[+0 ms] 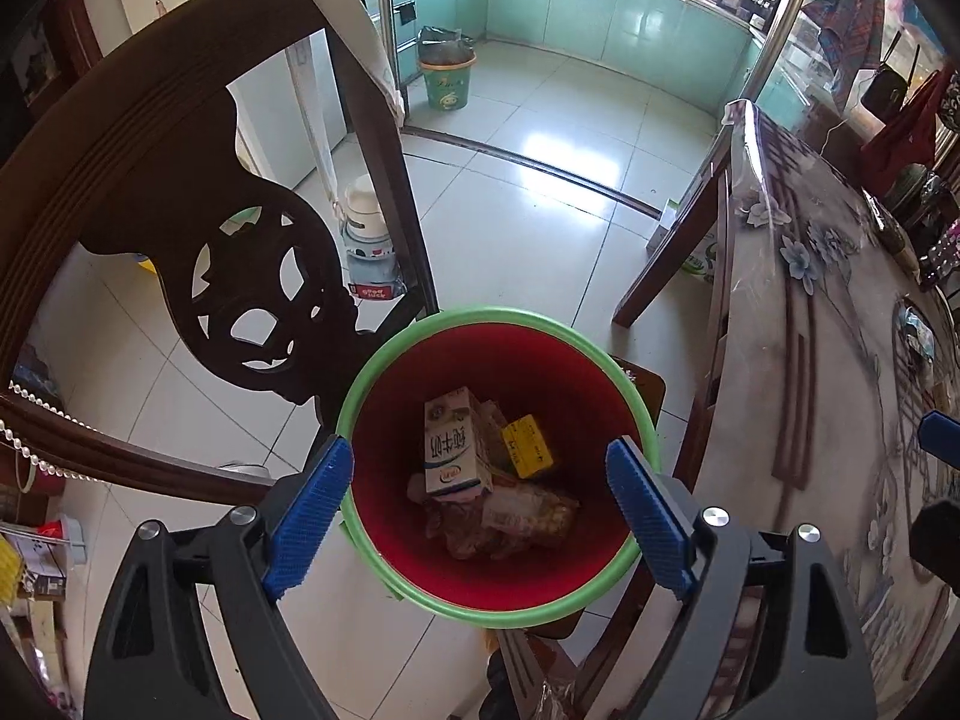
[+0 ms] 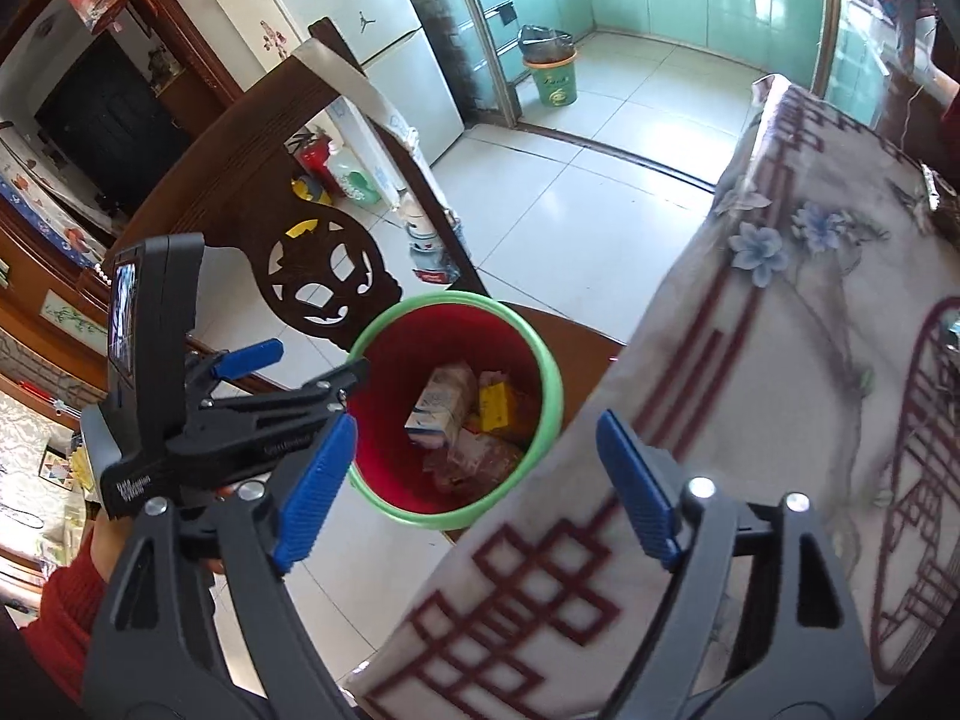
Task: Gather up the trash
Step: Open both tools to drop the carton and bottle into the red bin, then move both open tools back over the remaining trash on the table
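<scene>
A red trash bin with a green rim stands on the seat of a wooden chair, beside the table. Inside lie a white milk carton, a yellow box and crumpled wrappers. My left gripper hovers right over the bin, open and empty, its blue pads either side of the rim. The bin also shows in the right wrist view, with the carton inside. My right gripper is open and empty above the table's edge. The left gripper appears there left of the bin.
A carved dark chair back rises left of the bin. The table with a flowered cloth runs along the right. A second green bin stands on the tiled kitchen floor. A fridge is at the back left.
</scene>
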`<state>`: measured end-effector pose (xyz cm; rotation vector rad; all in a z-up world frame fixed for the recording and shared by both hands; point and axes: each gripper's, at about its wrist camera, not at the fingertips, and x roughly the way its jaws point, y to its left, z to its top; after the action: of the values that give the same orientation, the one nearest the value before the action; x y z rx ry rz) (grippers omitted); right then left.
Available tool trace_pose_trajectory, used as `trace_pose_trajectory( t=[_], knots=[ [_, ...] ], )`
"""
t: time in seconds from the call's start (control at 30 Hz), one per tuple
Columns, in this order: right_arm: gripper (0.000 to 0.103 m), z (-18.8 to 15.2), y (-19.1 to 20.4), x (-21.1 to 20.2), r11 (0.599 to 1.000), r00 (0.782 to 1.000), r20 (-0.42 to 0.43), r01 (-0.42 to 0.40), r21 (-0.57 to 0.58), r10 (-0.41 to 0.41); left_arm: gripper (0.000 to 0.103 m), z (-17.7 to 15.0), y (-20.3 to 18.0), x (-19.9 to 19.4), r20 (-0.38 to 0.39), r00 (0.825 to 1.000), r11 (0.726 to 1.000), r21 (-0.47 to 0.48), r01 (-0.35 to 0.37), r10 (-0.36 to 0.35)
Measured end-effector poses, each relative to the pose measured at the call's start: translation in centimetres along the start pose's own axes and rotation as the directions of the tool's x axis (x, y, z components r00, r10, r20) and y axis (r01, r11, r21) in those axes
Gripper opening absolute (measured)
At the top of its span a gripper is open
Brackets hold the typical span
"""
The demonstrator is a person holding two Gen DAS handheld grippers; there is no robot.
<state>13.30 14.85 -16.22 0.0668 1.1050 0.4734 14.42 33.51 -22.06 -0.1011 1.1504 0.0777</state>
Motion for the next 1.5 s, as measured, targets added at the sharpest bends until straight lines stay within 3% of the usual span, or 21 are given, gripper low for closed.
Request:
trace_pose_trajectory(
  t=[0.07, 0.13, 0.23, 0.33, 0.5, 0.6, 0.7, 0.9, 0.97, 1.03, 1.07, 1.17, 1.23, 1.3, 1.4, 1.5],
  knots=[
    [0.09, -0.4, -0.8, -1.3, 0.999, 0.999, 0.024, 0.045, -0.002, -0.045, 0.086, 0.2, -0.5, -0.5, 0.011, 1.0, 1.0, -0.001, 0.005, -0.005],
    [0.095, -0.9, -1.5, -2.6, 0.996, 0.994, 0.064, 0.09, -0.002, -0.089, 0.095, 0.4, -1.4, -1.5, 0.041, 0.999, 1.0, -0.004, 0.016, -0.016],
    [0.098, -2.0, -2.9, -5.9, 0.977, 0.953, 0.213, 0.215, 0.017, -0.213, 0.095, 0.5, -4.1, -3.5, 0.116, 0.992, 0.998, 0.035, 0.053, -0.056],
    [0.098, -3.3, -4.9, -8.4, 0.964, 0.918, 0.297, 0.266, 0.025, -0.261, 0.095, 0.4, -7.7, -5.2, 0.172, 0.98, 0.992, 0.102, 0.08, -0.097],
    [0.098, -5.1, -10.3, -11.2, 0.916, 0.88, 0.254, 0.377, 0.139, -0.401, 0.095, -0.4, -15.8, -7.8, 0.216, 0.951, 0.956, 0.241, 0.166, -0.219],
    [0.098, -6.4, -14.2, -13.3, 0.894, 0.873, 0.225, 0.385, 0.23, -0.434, 0.095, -1.2, -21.2, -8.8, 0.212, 0.938, 0.925, 0.326, 0.195, -0.273],
    [0.098, -8.4, -18.2, -16.7, 0.867, 0.836, 0.272, 0.393, 0.306, -0.476, 0.095, -1.8, -26.1, -9.9, 0.204, 0.924, 0.897, 0.375, 0.232, -0.324],
    [0.098, -11.0, -25.4, -20.7, 0.821, 0.775, 0.299, 0.459, 0.34, -0.557, 0.095, -2.5, -33.8, -11.7, 0.243, 0.885, 0.874, 0.395, 0.283, -0.396],
    [0.098, -12.0, -28.3, -21.4, 0.829, 0.78, 0.313, 0.435, 0.35, -0.542, 0.095, -2.8, -36.1, -12.1, 0.285, 0.858, 0.861, 0.418, 0.29, -0.428],
    [0.098, -12.3, -31.7, -21.5, 0.83, 0.813, 0.258, 0.417, 0.37, -0.523, 0.095, -3.1, -38.0, -12.1, 0.323, 0.85, 0.862, 0.435, 0.259, -0.417],
    [0.098, -12.3, -33.6, -21.3, 0.828, 0.835, 0.211, 0.406, 0.387, -0.508, 0.095, -3.2, -38.8, -12.0, 0.332, 0.848, 0.863, 0.441, 0.247, -0.412],
    [0.098, -12.1, -39.8, -20.5, 0.798, 0.892, 0.111, 0.328, 0.505, -0.437, 0.095, -3.0, -41.3, -11.1, 0.309, 0.87, 0.868, 0.444, 0.225, -0.384],
    [0.098, -11.8, -42.9, -19.7, 0.75, 0.901, 0.086, 0.298, 0.59, -0.426, 0.095, -2.8, -42.5, -10.1, 0.262, 0.889, 0.87, 0.431, 0.241, -0.376],
    [0.098, -10.9, -45.6, -18.5, 0.695, 0.895, 0.052, 0.306, 0.651, -0.443, 0.095, -2.4, -43.1, -9.2, 0.215, 0.902, 0.873, 0.41, 0.265, -0.375],
    [0.098, -9.3, -47.7, -15.8, 0.659, 0.894, -0.006, 0.335, 0.674, -0.448, 0.095, -2.0, -43.8, -7.8, 0.184, 0.922, 0.89, 0.377, 0.255, -0.342],
    [0.098, -8.4, -49.9, -13.3, 0.617, 0.894, -0.058, 0.352, 0.704, -0.445, 0.095, -1.3, -44.3, -7.0, 0.19, 0.928, 0.9, 0.367, 0.236, -0.32]
  ],
)
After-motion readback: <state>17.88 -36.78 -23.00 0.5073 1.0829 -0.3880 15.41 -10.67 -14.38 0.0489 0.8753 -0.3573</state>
